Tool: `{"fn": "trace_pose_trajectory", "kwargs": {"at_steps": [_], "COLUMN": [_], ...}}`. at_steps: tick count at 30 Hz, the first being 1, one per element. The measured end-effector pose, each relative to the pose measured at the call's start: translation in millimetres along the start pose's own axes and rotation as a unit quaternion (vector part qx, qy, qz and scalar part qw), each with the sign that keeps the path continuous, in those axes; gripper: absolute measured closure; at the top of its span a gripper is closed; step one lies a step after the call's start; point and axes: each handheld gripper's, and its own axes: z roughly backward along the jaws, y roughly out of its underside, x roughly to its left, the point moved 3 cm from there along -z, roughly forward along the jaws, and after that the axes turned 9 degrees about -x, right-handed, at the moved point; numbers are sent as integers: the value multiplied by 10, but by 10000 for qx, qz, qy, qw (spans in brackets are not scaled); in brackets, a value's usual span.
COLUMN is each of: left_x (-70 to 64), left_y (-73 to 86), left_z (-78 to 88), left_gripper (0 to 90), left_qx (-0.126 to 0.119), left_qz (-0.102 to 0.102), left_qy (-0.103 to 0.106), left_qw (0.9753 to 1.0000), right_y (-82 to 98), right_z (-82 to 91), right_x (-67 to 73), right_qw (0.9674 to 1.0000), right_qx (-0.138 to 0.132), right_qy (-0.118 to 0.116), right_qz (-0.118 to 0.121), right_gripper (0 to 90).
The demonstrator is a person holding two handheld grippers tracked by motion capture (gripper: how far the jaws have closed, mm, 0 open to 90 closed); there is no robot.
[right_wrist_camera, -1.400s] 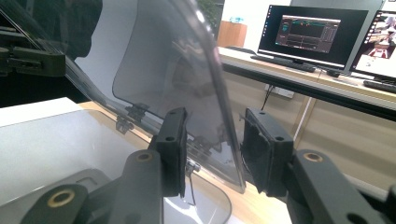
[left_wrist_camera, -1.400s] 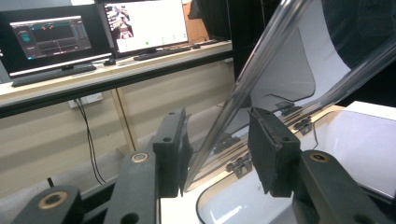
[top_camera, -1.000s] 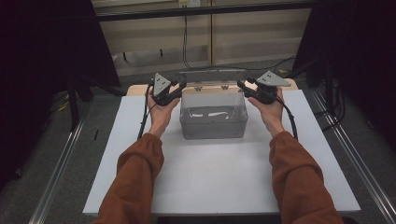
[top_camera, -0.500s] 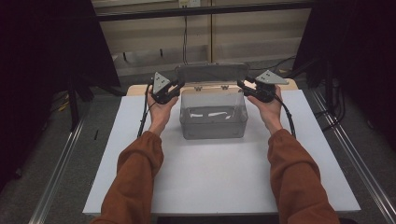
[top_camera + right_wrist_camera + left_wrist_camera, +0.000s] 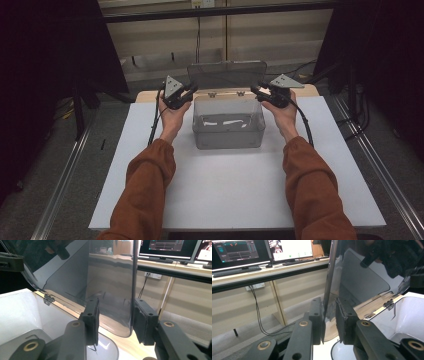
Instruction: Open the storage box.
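Lid now upright (hinge clear in left gripper view), left tongs clamped.

The lid runs off the frame's top; items inside the box are indistinct.

we read no text, label, brand or number anywhere; the monitor screens at eleven o'clock are too blurred to make out.
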Motion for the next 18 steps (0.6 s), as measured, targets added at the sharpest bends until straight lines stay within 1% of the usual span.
{"fn": "trace_pose_trajectory", "kwargs": {"at_steps": [1,2,4,5,6,8,10,13,15,16,17,18], "left_x": [-1,6,1,5,16,11,24,43,54,42,32,32], "left_y": [1,0,9,13,20,45,67,106,121,125,130,135], "left_z": [-7,-11,-22,-27,-25,-41,-50,-71,-75,-90,-106,-111], "left_gripper": [759,759,759,759,757,745,734,713,697,697,697,697], "left_qx": [-15,-10,-15,-29,36,108,107,158,248,217,242,325], "left_qz": [61,43,111,105,33,39,115,293,277,395,446,399], "left_qy": [1,13,6,-10,17,-23,-22,-24,-8,-21,-18,36], "left_qw": [10000,10000,9999,9999,10000,9999,9999,9994,9993,9990,9987,9987], "right_y": [11,25,27,27,29,31,34,35,29,29,29,27], "right_z": [-10,-29,-37,-41,-51,-58,-59,-56,-64,-64,-66,-72], "right_x": [-2,-8,-9,-15,-21,-30,-40,-55,-66,-66,-70,-75], "right_qw": [10000,10000,9999,10000,10000,10000,10000,10000,10000,10000,10000,10000], "right_qx": [-4,-30,-36,-14,-43,-47,-43,-64,-26,-26,-21,-30], "right_qy": [0,11,8,28,33,38,14,-13,-32,-32,-33,-28], "right_qz": [-28,-77,-105,-72,-66,-68,-76,-72,-71,-71,-65,-81], "right_gripper": [591,604,615,636,644,649,657,675,677,677,680,685]}}
